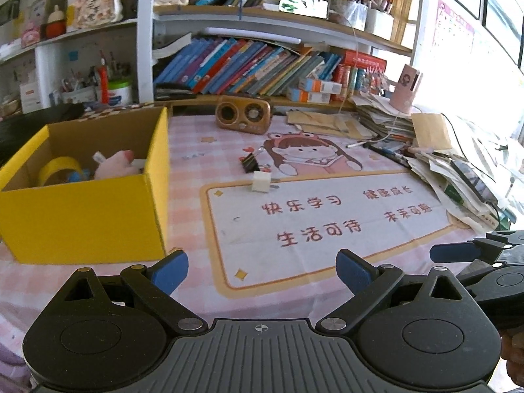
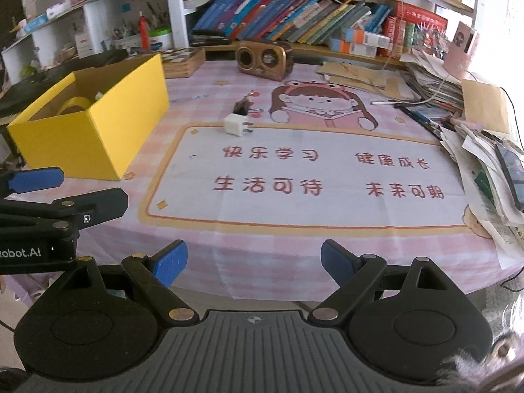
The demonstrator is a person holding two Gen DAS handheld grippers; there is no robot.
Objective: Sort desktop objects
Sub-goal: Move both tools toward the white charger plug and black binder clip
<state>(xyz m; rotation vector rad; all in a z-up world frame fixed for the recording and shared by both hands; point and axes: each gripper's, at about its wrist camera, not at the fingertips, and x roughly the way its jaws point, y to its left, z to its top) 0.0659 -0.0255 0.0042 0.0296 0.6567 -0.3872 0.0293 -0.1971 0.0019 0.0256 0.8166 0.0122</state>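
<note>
A white plug adapter lies on the pink desk mat, with a black binder clip just behind it. A yellow cardboard box stands at the left, holding a yellow tape roll, a pink soft toy and small items. My left gripper is open and empty, low over the mat's near edge. My right gripper is open and empty beside it, to the right. Both are well short of the adapter.
A brown retro radio stands at the back of the desk. Piles of papers, pens and a phone crowd the right side. Bookshelves line the back. A pink cup stands on the paper stack.
</note>
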